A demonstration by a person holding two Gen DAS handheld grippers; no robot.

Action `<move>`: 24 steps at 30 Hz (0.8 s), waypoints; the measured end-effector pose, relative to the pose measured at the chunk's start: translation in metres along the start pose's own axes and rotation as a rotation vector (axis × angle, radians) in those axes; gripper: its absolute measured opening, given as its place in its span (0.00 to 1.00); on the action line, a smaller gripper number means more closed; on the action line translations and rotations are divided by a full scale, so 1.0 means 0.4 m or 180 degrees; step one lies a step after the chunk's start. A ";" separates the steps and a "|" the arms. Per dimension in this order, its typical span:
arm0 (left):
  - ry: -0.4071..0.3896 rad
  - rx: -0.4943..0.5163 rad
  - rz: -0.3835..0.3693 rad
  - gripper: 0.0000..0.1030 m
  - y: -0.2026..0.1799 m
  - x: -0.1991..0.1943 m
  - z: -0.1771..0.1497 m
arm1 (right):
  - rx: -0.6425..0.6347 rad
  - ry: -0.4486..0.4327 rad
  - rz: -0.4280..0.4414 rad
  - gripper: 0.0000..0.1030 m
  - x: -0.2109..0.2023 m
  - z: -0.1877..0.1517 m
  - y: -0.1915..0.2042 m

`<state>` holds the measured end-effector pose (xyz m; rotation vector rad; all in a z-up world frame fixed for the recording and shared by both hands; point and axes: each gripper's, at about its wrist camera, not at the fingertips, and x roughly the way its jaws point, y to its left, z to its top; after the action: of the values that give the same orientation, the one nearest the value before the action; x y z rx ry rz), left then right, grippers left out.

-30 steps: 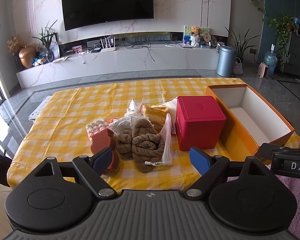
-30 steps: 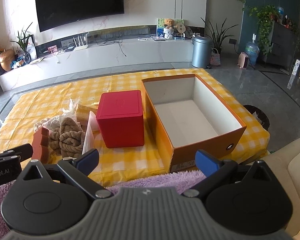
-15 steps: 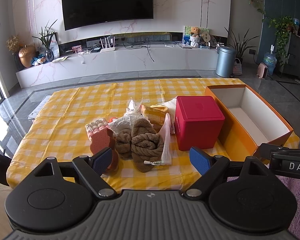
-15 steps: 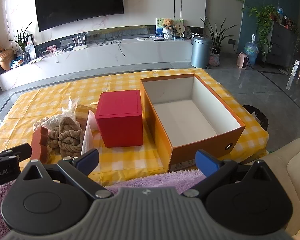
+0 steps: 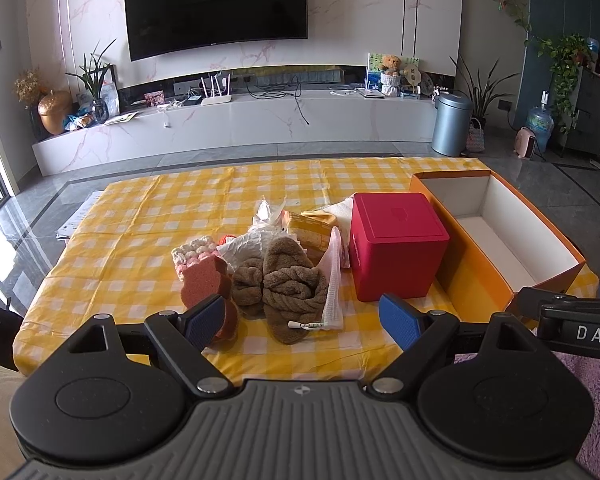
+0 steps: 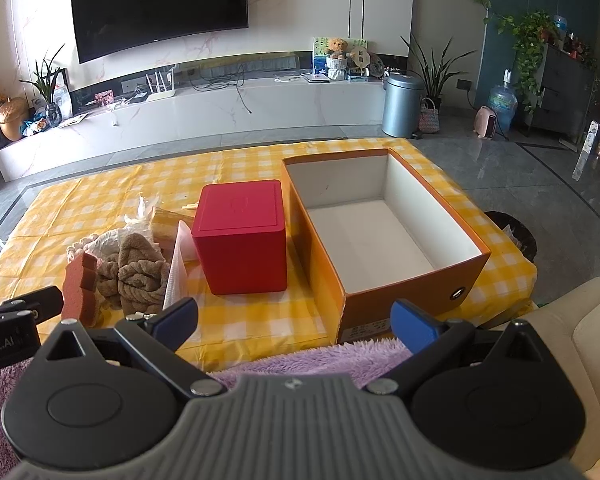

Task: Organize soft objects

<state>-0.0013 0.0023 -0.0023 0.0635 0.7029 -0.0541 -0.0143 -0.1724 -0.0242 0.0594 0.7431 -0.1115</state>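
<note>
A heap of soft things lies on the yellow checked tablecloth (image 5: pixel 140 248): brown braided slippers (image 5: pixel 288 280) (image 6: pixel 140 272), a pink sponge (image 5: pixel 202 280) (image 6: pixel 80 292), a pink-white knitted piece (image 5: pixel 190 248), a white mesh bag (image 5: pixel 332 276) and crumpled plastic (image 5: pixel 252 244). Right of the heap stands a red cube box (image 5: pixel 396 248) (image 6: pixel 242 236), then an open orange box (image 5: pixel 500 232) (image 6: pixel 380 232) with a bare white inside. My left gripper (image 5: pixel 302 320) hangs open short of the heap. My right gripper (image 6: pixel 294 320) is open over the table's near edge, holding nothing.
A purple fluffy cloth (image 6: pixel 300 360) lies under the grippers at the near edge. A cream sofa (image 6: pixel 580 320) is at the right. Beyond the table are grey floor, a white TV bench (image 5: pixel 240 128) and a grey bin (image 5: pixel 452 124).
Both views show the table slightly nearer and lower than a second ago; the drift is small. Nothing on the table has moved, and both grippers stay open.
</note>
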 end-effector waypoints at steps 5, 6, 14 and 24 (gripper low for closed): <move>-0.0004 0.0000 -0.0003 0.99 0.001 0.000 0.000 | 0.0005 0.0011 0.0005 0.98 -0.003 -0.001 0.001; -0.0006 -0.0005 -0.0004 0.99 0.002 -0.001 0.000 | 0.0005 0.0010 0.0006 0.98 -0.004 -0.001 0.000; -0.0006 -0.0009 -0.0008 0.99 0.002 -0.001 0.000 | 0.0007 0.0007 0.0011 0.98 -0.005 -0.001 0.000; 0.0017 -0.0030 -0.0050 0.99 -0.007 0.008 -0.004 | -0.0007 0.0018 0.0025 0.98 -0.001 -0.006 0.003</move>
<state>0.0000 -0.0003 -0.0058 0.0493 0.7089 -0.0657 -0.0161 -0.1710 -0.0255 0.0607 0.7485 -0.1030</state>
